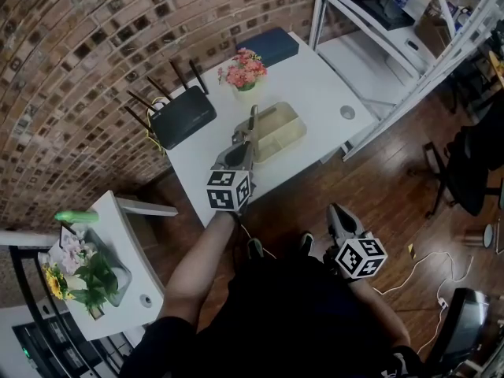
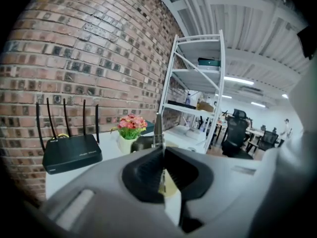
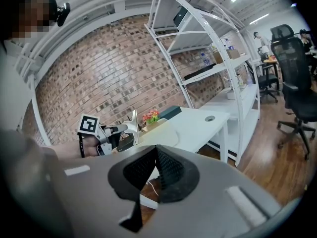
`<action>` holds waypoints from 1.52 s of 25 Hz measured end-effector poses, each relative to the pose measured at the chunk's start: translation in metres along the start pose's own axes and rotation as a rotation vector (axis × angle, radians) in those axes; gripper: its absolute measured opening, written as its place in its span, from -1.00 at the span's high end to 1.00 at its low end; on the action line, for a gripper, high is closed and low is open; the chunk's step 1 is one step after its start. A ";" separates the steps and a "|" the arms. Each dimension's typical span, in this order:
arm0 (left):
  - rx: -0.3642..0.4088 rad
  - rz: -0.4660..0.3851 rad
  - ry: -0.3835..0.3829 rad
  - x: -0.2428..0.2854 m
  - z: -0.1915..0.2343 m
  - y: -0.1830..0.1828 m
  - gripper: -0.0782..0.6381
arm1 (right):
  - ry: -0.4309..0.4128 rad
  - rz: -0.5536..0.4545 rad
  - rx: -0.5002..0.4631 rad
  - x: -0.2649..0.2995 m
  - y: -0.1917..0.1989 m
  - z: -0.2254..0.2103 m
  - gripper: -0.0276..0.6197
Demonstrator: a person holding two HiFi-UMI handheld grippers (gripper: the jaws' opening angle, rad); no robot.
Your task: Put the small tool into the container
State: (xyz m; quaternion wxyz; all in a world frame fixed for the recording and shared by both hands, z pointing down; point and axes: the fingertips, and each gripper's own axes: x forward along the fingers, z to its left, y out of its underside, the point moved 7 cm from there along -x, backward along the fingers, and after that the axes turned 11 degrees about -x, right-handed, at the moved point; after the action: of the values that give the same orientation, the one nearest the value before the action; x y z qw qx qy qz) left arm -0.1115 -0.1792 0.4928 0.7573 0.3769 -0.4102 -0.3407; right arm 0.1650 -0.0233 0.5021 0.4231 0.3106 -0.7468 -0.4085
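Closest to the head camera are the right tongs (image 1: 336,211), hanging over the wooden floor off the table's near edge. Their own view shows the jaws pressed together with nothing in them, so they're just parked.

All the action is on the left. The left tongs (image 1: 249,142) are clamped tight on the small tool (image 1: 253,120), a thin metal thing. It sticks out past the jaw tips, and in the left gripper view it pokes up like a little spike. From the head view, the tool sits right at the near left edge of the container (image 1: 290,124). That's a shallow, yellowish see-through tray on the white table (image 1: 315,85), and it looks empty. I can't tell whether the tool is touching the rim or just floating above it. My guess is floating, since a bit of yellow shows below the jaws in the left gripper view.

So I'd call this the carry step, nearly done: tool picked up and brought to the container, not dropped in yet.

The next move needs the left tongs to go a little further so the tool is over the open middle rather than the rim. Then they dip down and spread the jaws. Because the tool sticks out lengthwise, tipping it flatter first would probably help it land inside and not bounce off the wall.

Further out, a router (image 1: 183,116) and a flower pot (image 1: 244,71) sit on the table behind the tray, well clear of it.
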 end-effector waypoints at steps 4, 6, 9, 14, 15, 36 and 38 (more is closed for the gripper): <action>0.031 0.020 -0.005 0.005 -0.002 0.008 0.77 | -0.002 0.006 0.000 0.001 0.000 0.000 0.89; 0.064 0.035 -0.001 0.007 -0.005 0.013 0.77 | -0.002 0.009 0.001 0.001 0.001 0.000 0.89; 0.099 0.063 0.000 0.010 -0.008 0.022 0.77 | -0.004 0.011 0.004 0.003 0.002 0.000 0.89; 0.132 0.089 -0.013 0.015 -0.008 0.031 0.76 | -0.007 0.017 0.013 0.004 0.004 -0.001 0.89; 0.138 0.097 -0.018 0.016 -0.008 0.032 0.76 | -0.007 0.018 0.015 0.004 0.004 -0.002 0.89; 0.206 0.297 -0.054 0.043 -0.001 0.060 0.76 | 0.005 0.023 0.034 0.001 0.008 -0.009 0.89; 0.217 0.315 -0.058 0.045 -0.001 0.062 0.75 | 0.006 0.025 0.035 0.000 0.008 -0.010 0.89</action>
State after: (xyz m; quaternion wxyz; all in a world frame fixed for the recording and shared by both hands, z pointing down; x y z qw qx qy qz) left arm -0.0790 -0.1860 0.5614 0.7440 0.3775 -0.5203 -0.1827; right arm 0.1724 -0.0228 0.5125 0.4248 0.3101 -0.7563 -0.3890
